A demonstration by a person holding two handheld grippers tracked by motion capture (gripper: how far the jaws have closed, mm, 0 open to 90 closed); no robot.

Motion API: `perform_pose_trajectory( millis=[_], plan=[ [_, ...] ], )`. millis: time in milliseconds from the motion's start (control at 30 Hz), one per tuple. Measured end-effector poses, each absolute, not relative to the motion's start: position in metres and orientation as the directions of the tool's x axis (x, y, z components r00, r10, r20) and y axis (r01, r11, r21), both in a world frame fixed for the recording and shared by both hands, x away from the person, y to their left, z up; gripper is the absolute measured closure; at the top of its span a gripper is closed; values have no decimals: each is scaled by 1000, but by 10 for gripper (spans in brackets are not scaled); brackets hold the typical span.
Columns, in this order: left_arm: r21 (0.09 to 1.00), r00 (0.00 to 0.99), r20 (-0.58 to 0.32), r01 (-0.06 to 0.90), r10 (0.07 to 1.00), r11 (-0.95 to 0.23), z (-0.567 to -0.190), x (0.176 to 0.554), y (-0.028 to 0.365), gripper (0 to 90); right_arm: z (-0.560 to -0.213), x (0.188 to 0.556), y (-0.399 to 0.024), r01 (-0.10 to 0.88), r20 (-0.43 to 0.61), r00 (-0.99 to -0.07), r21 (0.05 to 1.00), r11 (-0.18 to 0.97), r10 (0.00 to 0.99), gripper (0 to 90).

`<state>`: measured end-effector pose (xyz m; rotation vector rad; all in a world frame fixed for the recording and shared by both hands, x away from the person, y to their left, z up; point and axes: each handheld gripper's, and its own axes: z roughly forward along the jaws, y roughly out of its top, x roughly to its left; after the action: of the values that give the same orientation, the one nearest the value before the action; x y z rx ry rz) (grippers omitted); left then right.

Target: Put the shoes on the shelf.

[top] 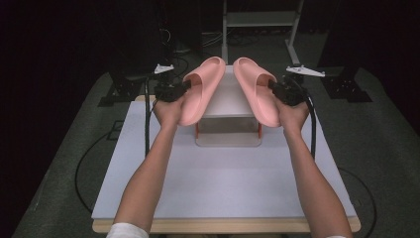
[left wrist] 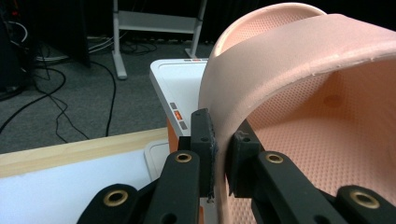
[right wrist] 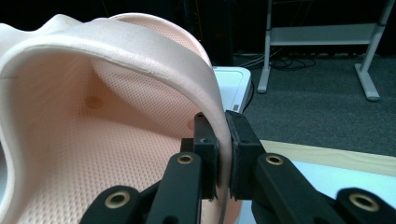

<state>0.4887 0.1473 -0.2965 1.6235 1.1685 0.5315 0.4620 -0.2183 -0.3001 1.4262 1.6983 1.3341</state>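
Two pink foam slide sandals hang in the air above the table. The left sandal point(top: 203, 89) is tilted on its side, and my left gripper point(top: 184, 88) is shut on the outer edge of its strap point(left wrist: 261, 70). The right sandal point(top: 257, 91) mirrors it, with my right gripper point(top: 273, 88) shut on its strap point(right wrist: 140, 51). In each gripper view the strap's thin edge is pinched between the two black pads point(left wrist: 205, 140) point(right wrist: 238, 140), and the dotted footbed shows inside the strap. The toes point away from the person.
A white box-like device point(top: 230, 116) with orange sides stands on the white tabletop point(top: 223, 183) just below the sandals. Black cables point(top: 146, 124) trail down from both grippers. Beyond the table are a grey floor, a metal frame point(top: 260, 22) and black stands point(top: 124, 84).
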Motion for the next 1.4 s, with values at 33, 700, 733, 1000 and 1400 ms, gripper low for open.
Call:
perform_pose_trajectory(
  millis=[33, 700, 733, 1000, 1400],
  plan=[
    [903, 429, -194, 429, 883, -10, -297, 490, 146, 831, -300, 464, -217, 401, 181, -286, 914, -53, 941, 836],
    [888, 350, -128, 457, 928, -50, -297, 513, 125, 819, -302, 490, -209, 423, 150, -233, 905, -39, 961, 836],
    [886, 345, -116, 460, 931, -60, -296, 514, 122, 815, -301, 490, -209, 426, 150, -230, 904, -39, 962, 834],
    [876, 316, -121, 479, 941, -48, -294, 520, 120, 802, -299, 498, -201, 426, 131, -222, 905, -25, 966, 832],
    [866, 336, -165, 499, 927, -26, -291, 522, 121, 653, -298, 503, -194, 455, 142, -209, 890, -33, 967, 766]
  ],
)
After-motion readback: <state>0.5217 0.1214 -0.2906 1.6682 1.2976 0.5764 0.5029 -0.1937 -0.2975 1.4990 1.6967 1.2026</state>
